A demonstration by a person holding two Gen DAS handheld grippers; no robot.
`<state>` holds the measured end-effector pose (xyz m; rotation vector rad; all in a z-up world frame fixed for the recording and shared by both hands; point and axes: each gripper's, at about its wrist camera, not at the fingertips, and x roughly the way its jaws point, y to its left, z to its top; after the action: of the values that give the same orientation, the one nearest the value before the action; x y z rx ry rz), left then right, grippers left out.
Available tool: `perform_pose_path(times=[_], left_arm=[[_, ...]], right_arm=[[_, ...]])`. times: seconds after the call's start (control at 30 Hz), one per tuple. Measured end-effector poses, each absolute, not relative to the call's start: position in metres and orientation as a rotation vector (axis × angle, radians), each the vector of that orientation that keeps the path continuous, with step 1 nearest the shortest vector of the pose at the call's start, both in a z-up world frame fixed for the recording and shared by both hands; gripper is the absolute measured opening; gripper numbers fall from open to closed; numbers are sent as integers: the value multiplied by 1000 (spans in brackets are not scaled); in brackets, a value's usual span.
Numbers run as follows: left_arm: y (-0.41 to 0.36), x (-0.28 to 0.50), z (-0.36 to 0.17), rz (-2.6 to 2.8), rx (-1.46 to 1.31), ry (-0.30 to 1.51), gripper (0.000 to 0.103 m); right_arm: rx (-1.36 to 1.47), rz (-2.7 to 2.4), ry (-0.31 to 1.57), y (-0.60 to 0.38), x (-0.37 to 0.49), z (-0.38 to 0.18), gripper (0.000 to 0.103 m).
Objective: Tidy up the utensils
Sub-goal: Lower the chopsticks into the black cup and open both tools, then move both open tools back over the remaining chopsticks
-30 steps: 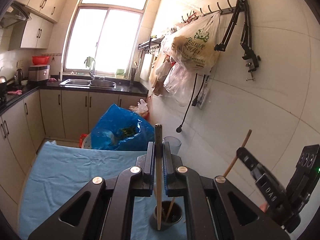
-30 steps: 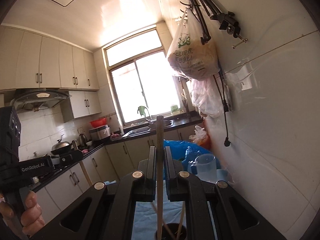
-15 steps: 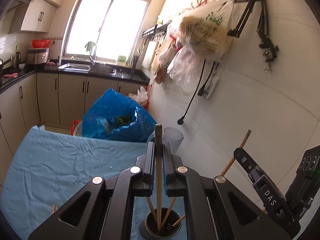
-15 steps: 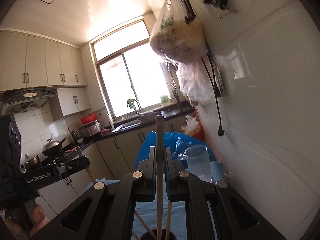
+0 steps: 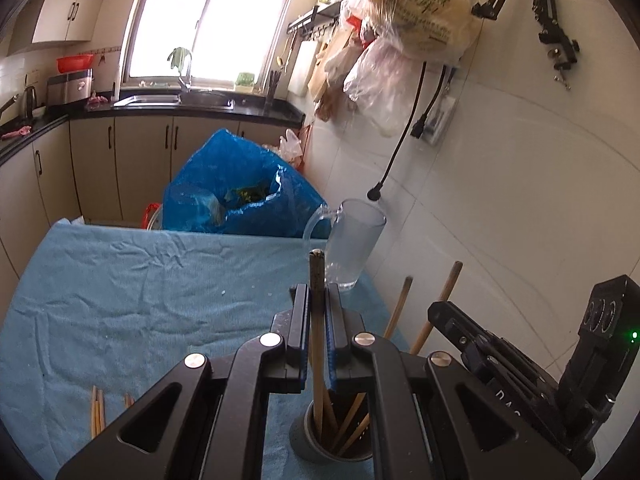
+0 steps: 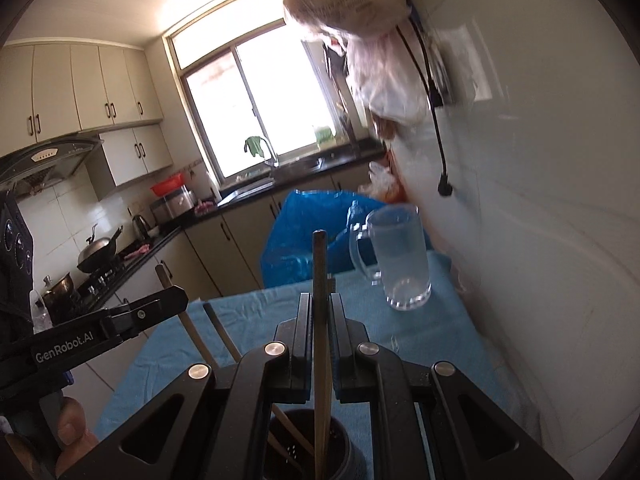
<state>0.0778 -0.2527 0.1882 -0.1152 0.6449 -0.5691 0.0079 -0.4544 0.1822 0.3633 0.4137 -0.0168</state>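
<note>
Left tool [image 5: 318,312]: clenched on one wooden chopstick [image 5: 316,344], held upright; its lower end dips inside the holder.
Right tool [image 6: 320,320]: clenched on a second chopstick [image 6: 320,332], also upright, with its lower end down in the holder's mouth. In the left wrist view this tool appears at the right edge [image 5: 516,364], close beside the left one.
Holder [image 5: 320,446]: a dark round cup standing on the desk directly below both tools; in the right wrist view [image 6: 344,440] small holes show in its bottom.
Chopsticks in holder [image 5: 352,420]: several already inside, leaning at different angles; two longer ends [image 5: 400,308] rise past the rim toward the wall.
Loose chopsticks [image 5: 97,412]: a small bunch lying flat on the cloth at the left near edge, well apart from the holder.
Desk cloth [image 5: 140,300]: wrinkled blue fabric covering the desk.
Glass mug [image 5: 352,248]: clear, with a handle, upright on the far right corner of the cloth, near the wall.
Blue bag [image 5: 236,200]: a big plastic bag just behind the desk's far edge, open at the top.
Wall [image 5: 500,200]: white tile on the right, with plastic bags [image 5: 416,20] hanging high and a black cable [image 5: 400,148] dangling.
Far end: a sink [image 5: 172,98] under a bright window [image 5: 216,20].
</note>
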Motion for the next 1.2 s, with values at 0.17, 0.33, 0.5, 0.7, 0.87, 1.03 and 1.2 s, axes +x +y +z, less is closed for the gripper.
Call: perform_pose_path(times=[0.17,0.33,0.5,0.7,0.87,1.03,1.2], left_arm=[[-252,82,180,-570,-117,684,7],[-249,81,182,-572,-121,688,7],[-243,76,189,-571,-132,678,16],[-226,61,203,-581,-143,640,16],[-202,46,211,-576,-148,616,16],[-173,31,206,-534,-101,616,16],[-129,20,192,-472,-81,633,16]], right_arm=[[371,-12,455,-454,12,175,9],[365,-7,453,-454,9,179,13],[352,-14,422,-450,-1,188,29],[368,11,385,-444,-21,204,29],[378,43,365,-429,-42,214,29],[359,101,394,-403,-54,214,29],[336,173,460,-368,-58,197,29]])
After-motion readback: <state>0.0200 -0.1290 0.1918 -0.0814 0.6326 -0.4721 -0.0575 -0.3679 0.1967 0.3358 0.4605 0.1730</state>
